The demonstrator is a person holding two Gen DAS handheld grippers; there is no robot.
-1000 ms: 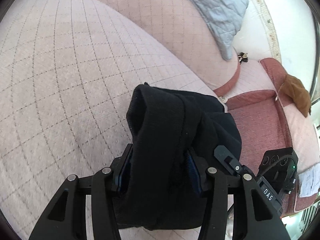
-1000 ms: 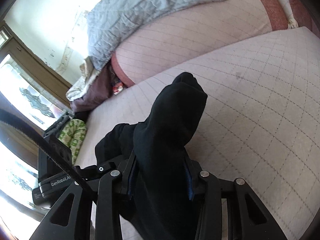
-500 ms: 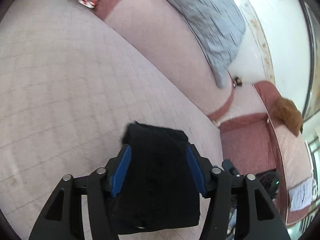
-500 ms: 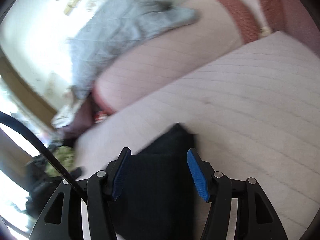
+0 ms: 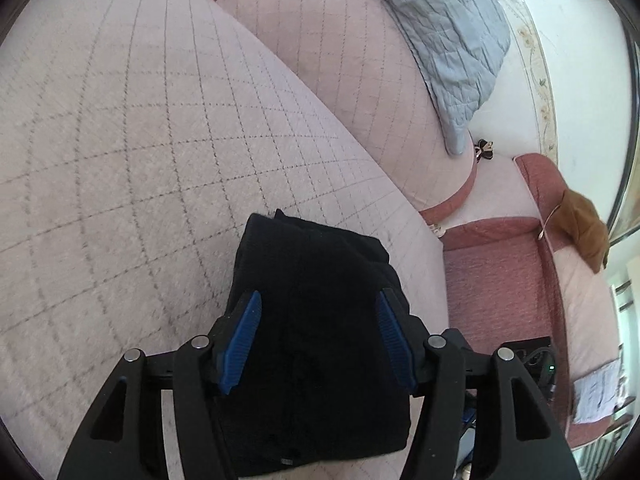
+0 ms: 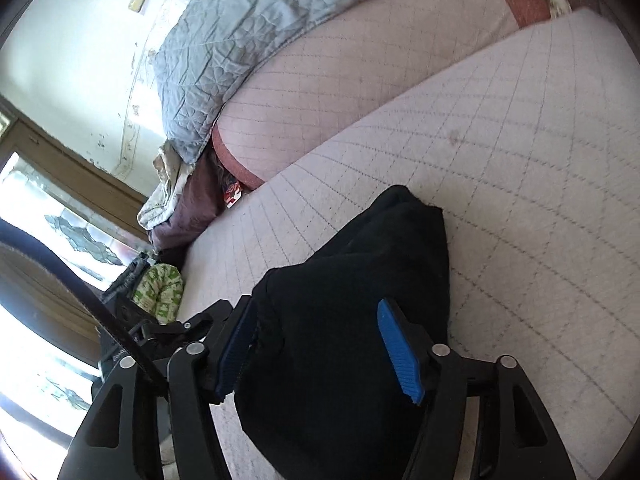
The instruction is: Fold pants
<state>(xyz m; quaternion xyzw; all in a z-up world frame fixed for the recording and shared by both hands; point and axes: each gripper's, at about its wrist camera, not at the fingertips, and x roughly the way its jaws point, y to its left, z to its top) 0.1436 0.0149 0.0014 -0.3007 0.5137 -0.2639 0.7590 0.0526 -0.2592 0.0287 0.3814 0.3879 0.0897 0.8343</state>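
Note:
The black pants (image 5: pixel 316 320) lie folded into a compact bundle on the pale quilted sofa seat (image 5: pixel 140 160). My left gripper (image 5: pixel 318 340) is open, its blue pads spread to either side above the bundle, holding nothing. In the right wrist view the same pants (image 6: pixel 360 320) lie on the seat cushion (image 6: pixel 540 200). My right gripper (image 6: pixel 318 348) is open too, its blue pads (image 6: pixel 398 348) wide apart over the cloth. The near edge of the bundle is hidden behind the gripper frames.
A grey-blue quilted blanket (image 5: pixel 440 32) hangs over the sofa back (image 5: pixel 360 80). A red armrest (image 5: pixel 500 280) and a brown cloth (image 5: pixel 584 236) are to the right. Piled clothes (image 6: pixel 180 200) and a green patterned item (image 6: pixel 160 292) lie at the sofa's left end.
Both grippers were shut on the black pants a second ago. They have opened, let the bundle down onto the seat, and now hover above it.

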